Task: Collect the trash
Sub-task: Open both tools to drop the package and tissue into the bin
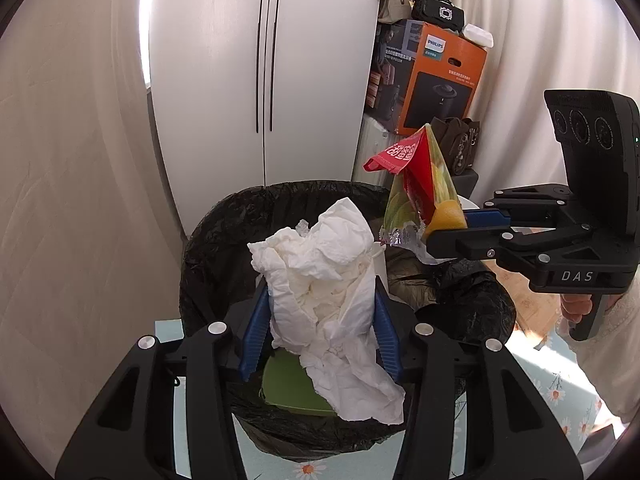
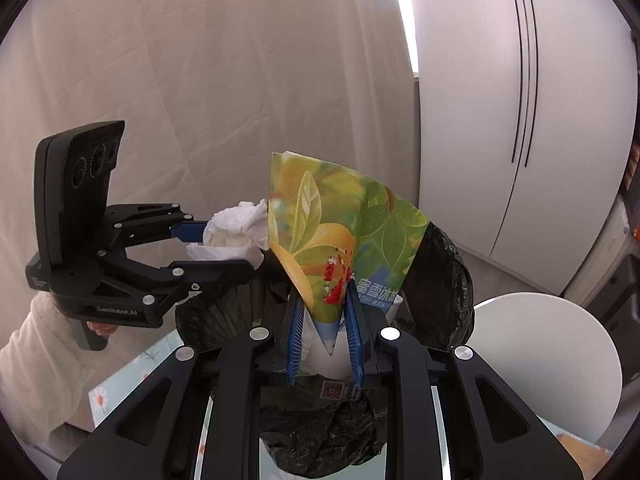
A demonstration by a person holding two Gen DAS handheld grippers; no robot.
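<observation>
My left gripper (image 1: 320, 300) is shut on a crumpled white tissue wad (image 1: 324, 292) and holds it over the bin with the black liner (image 1: 212, 236). In the right wrist view the left gripper (image 2: 208, 248) shows at the left with the tissue (image 2: 236, 232). My right gripper (image 2: 326, 312) is shut on a green and yellow snack wrapper (image 2: 340, 232), held upright over the bin's black liner (image 2: 440, 280). In the left wrist view the right gripper (image 1: 456, 228) holds the wrapper (image 1: 420, 184) above the bin's right rim. A green item (image 1: 288, 384) lies inside the bin.
A white wardrobe (image 1: 256, 72) stands behind the bin. An orange Philips box (image 1: 432, 80) with bags on top sits at the right back. A white round seat (image 2: 544, 360) is to the right of the bin. A floral light-blue cloth (image 1: 560, 396) lies under the bin. Curtains (image 2: 200, 80) hang behind.
</observation>
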